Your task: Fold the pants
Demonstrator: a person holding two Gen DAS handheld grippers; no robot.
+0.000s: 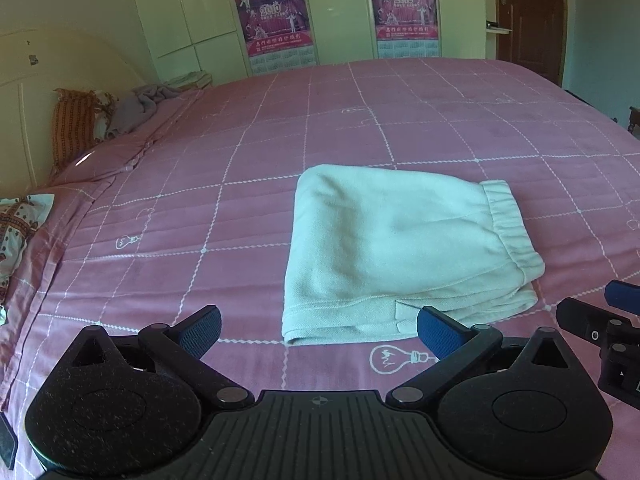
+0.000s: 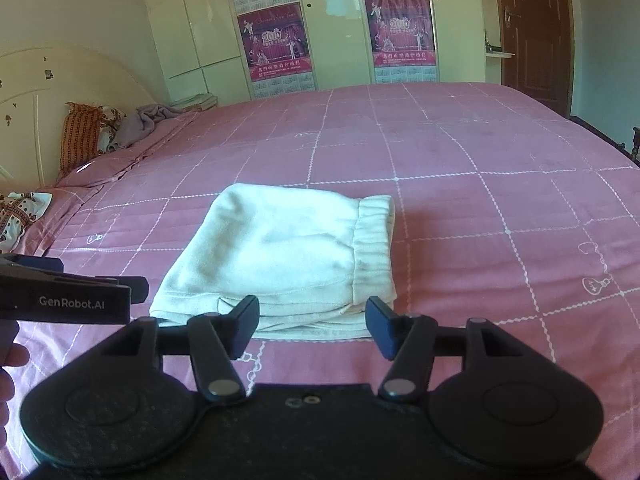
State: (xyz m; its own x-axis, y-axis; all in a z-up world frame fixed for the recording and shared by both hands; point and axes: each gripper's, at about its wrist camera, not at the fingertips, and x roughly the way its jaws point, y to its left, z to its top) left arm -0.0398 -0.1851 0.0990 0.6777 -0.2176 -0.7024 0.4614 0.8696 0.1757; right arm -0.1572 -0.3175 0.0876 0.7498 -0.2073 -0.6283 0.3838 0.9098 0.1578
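The folded pants (image 1: 396, 248) lie flat on the bed (image 1: 360, 120), their elastic waistband (image 1: 508, 228) at the end away from the headboard (image 1: 60, 92) and the folded edge toward it; in this bundle the long axis runs from the near hems to the far side of the bed. The bed wears a pink cover crossed by a white stitched grid with small lightbulb motifs. Beyond the pants stands a cream wardrobe (image 1: 192, 12) with two 2010 calendar posters (image 1: 272, 20); a brown door (image 1: 532, 16) is past the waistband side. By the headboard sit an orange patterned pillow (image 1: 74, 124) and a crumpled grey cloth (image 1: 140, 104). The pants are pale cream knit, in several layers, with a gathered waistband and stitched hems showing at the near edge. The left tongs (image 1: 318, 332) are spread wide and empty, just short of the pants. The right tongs (image 2: 312, 328) stand apart too, nothing pinched, over the near edge.
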